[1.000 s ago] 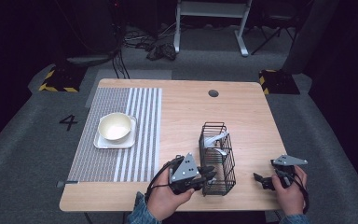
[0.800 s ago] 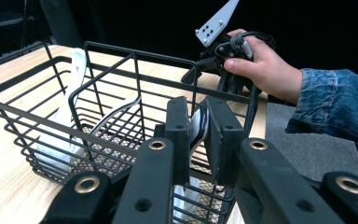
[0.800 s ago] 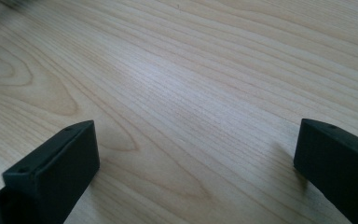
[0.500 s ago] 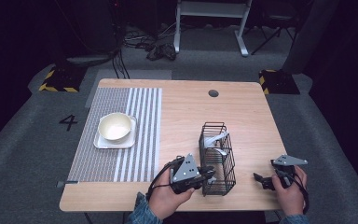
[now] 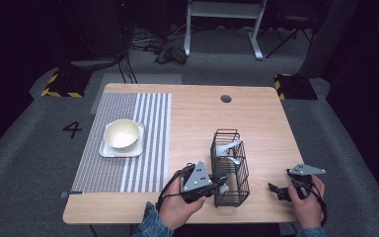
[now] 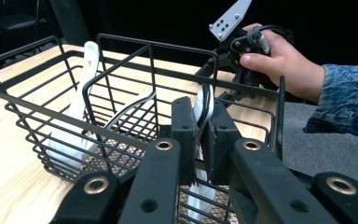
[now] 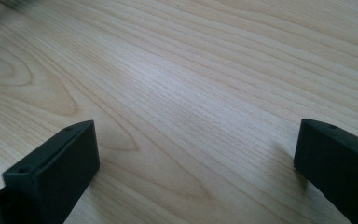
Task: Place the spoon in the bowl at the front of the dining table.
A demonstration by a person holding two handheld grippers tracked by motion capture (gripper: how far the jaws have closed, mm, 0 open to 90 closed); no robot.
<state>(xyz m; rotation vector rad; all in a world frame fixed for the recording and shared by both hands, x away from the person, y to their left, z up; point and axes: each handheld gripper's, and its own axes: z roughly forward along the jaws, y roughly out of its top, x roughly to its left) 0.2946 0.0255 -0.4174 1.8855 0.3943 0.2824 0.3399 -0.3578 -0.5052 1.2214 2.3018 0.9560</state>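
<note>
High view looks down on the table [image 5: 256, 118]; gripper views sit close, sharing the wire basket [image 6: 121, 93]

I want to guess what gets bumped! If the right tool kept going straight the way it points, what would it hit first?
Probably the black wire basket. The right tool points left across the bare wooden table, with nothing visible in between, though its exact aim is hard to judge.

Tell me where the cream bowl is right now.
In the high view, the cream bowl sits on a white square plate on the striped mat, left of the wire basket.
</note>
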